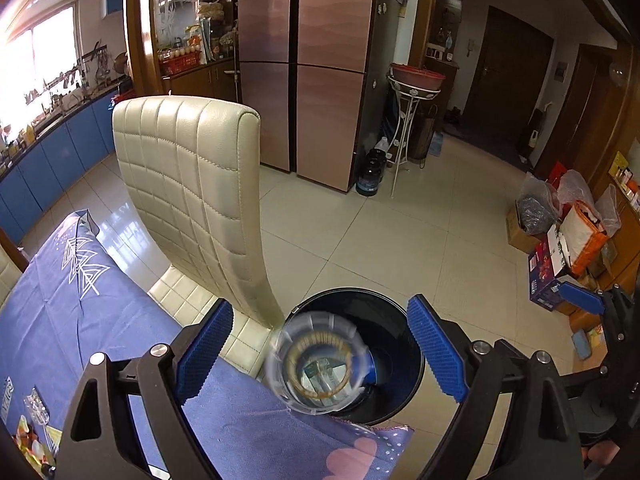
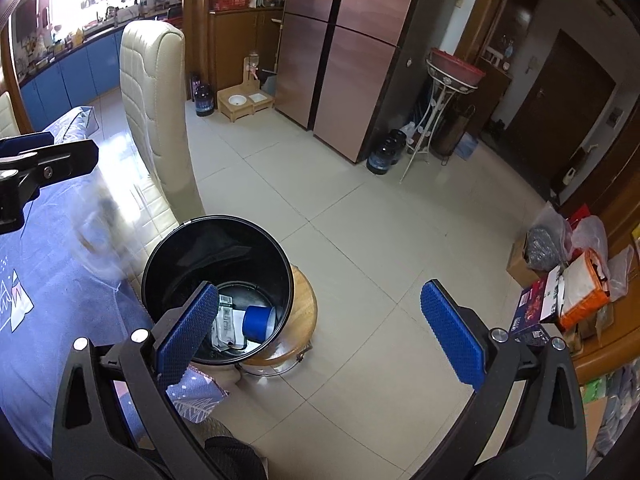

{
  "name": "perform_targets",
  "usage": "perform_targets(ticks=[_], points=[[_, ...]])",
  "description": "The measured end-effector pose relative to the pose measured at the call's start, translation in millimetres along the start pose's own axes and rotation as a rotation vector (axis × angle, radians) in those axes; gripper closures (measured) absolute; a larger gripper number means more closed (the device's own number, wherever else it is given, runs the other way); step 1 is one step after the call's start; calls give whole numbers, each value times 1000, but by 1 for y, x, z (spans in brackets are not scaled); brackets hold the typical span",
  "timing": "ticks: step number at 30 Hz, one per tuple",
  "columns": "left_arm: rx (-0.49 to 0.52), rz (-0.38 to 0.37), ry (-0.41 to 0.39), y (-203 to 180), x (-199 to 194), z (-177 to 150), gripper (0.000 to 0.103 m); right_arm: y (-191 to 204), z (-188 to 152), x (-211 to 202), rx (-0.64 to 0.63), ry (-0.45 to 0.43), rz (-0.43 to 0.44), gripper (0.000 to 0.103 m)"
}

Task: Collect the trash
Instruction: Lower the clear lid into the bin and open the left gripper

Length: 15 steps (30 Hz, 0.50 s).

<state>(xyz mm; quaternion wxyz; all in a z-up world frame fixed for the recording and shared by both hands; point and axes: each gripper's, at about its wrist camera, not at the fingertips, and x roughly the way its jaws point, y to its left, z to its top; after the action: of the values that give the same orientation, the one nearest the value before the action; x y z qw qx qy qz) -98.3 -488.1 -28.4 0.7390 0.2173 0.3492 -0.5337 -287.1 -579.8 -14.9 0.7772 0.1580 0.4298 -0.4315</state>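
A clear plastic cup (image 1: 318, 366) is in the air, blurred, between the spread fingers of my left gripper (image 1: 320, 356) and touching neither. It hangs over the near rim of a black bin (image 1: 400, 376). In the right wrist view the cup (image 2: 98, 236) is a blur left of the bin (image 2: 218, 252), under a finger of the left gripper (image 2: 48, 162). The bin holds a blue cup (image 2: 258, 322) and white wrappers (image 2: 226, 324). My right gripper (image 2: 320, 328) is open and empty beside the bin.
The bin stands on a round wooden stool (image 2: 298, 320) at the corner of a table with a blue cloth (image 1: 120, 340). A cream padded chair (image 1: 192, 192) stands by the table. Boxes and bags (image 1: 560, 248) lie at the right wall. A fridge (image 1: 308, 60) stands behind.
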Motion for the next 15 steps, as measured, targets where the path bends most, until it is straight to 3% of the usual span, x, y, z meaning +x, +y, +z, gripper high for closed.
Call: perform_targets(ticks=[15], points=[[-28, 12, -1, 14, -14, -10, 16, 25, 3, -11, -45, -20, 42, 3]])
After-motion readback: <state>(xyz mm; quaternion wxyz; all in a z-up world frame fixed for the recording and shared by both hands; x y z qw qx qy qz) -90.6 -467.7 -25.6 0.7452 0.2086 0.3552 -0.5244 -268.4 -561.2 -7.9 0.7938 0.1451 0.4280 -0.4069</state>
